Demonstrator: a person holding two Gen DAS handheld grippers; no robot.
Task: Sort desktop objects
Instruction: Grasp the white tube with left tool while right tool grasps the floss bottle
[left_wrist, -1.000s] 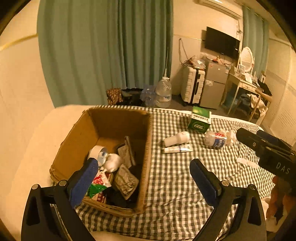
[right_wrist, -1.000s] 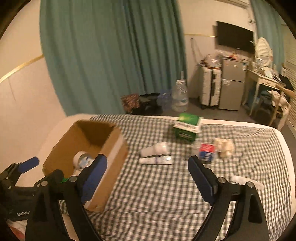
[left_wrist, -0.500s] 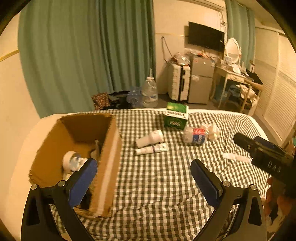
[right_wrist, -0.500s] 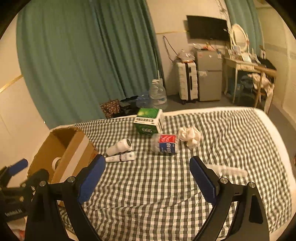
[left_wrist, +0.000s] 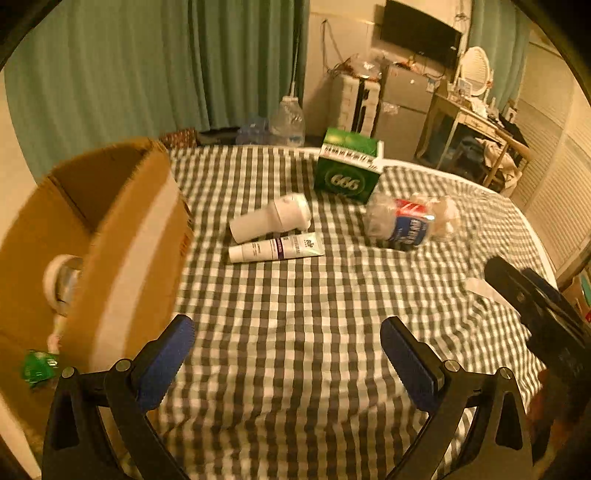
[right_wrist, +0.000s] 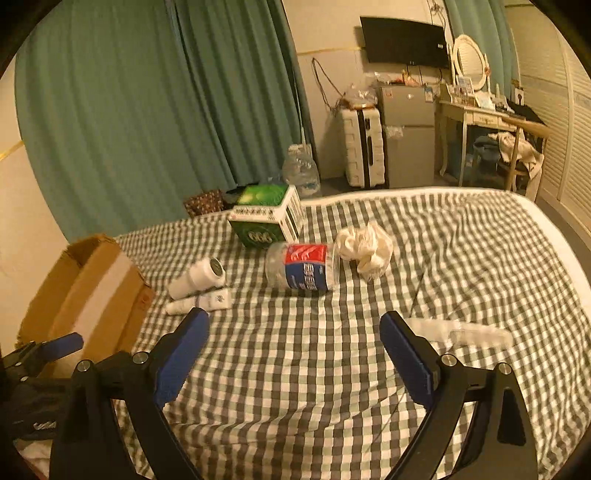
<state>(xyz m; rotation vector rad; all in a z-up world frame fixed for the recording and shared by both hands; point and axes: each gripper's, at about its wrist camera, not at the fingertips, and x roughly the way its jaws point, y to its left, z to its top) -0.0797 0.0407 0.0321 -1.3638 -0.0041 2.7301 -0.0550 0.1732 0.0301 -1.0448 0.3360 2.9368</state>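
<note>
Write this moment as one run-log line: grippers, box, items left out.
left gripper: open, empty | right gripper: open, empty | cardboard box: partly filled | plastic bottle, white tube: on checked cloth

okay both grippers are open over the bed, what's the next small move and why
Probably ease the left gripper forward toward the white tube. Its jaws stand open and empty, the tube lies nearest ahead on the checked cloth, and the cardboard box sits just to its left.

box (left_wrist: 110, 236) left, bottle (right_wrist: 304, 269) right of tube (left_wrist: 275, 249)
</note>
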